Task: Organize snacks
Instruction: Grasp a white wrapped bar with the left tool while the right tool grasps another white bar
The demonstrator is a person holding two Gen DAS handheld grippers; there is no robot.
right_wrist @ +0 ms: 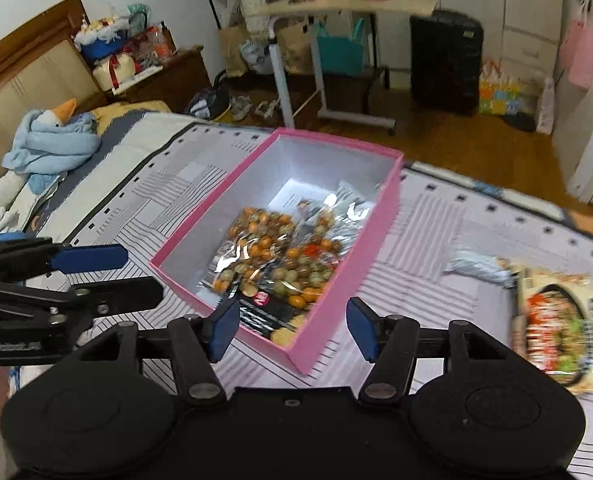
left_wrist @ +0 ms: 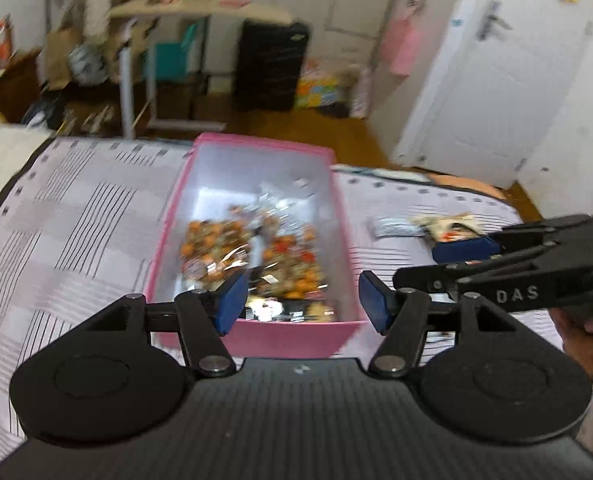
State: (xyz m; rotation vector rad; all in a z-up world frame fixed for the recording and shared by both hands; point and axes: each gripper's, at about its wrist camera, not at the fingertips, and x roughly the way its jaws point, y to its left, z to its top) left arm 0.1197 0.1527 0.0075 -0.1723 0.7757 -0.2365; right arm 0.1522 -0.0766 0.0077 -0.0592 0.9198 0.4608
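Observation:
A pink box (left_wrist: 256, 334) (right_wrist: 336, 138) with a white inside stands on the striped bed cover. In it lie clear snack bags of orange and green balls (left_wrist: 252, 256) (right_wrist: 280, 256) and a dark packet (right_wrist: 264, 314). My left gripper (left_wrist: 302, 304) hangs open just above the box's near end, with nothing between its blue pads. My right gripper (right_wrist: 293, 330) is also open and empty, above the box's near corner. Each shows in the other's view, the right gripper (left_wrist: 448, 264) and the left gripper (right_wrist: 136, 276). To the right of the box a colourful snack packet (right_wrist: 556, 320) (left_wrist: 452, 226) and a silver one (right_wrist: 480, 266) lie on the cover.
The bed cover (right_wrist: 416, 280) reaches left to a blue plush goose (right_wrist: 52, 136) and a wooden headboard. Beyond the bed's far edge are wooden floor, a rolling side table (right_wrist: 336, 4), a black suitcase (right_wrist: 444, 64) and a white door (left_wrist: 496, 80). A hand (left_wrist: 592, 344) shows at the right.

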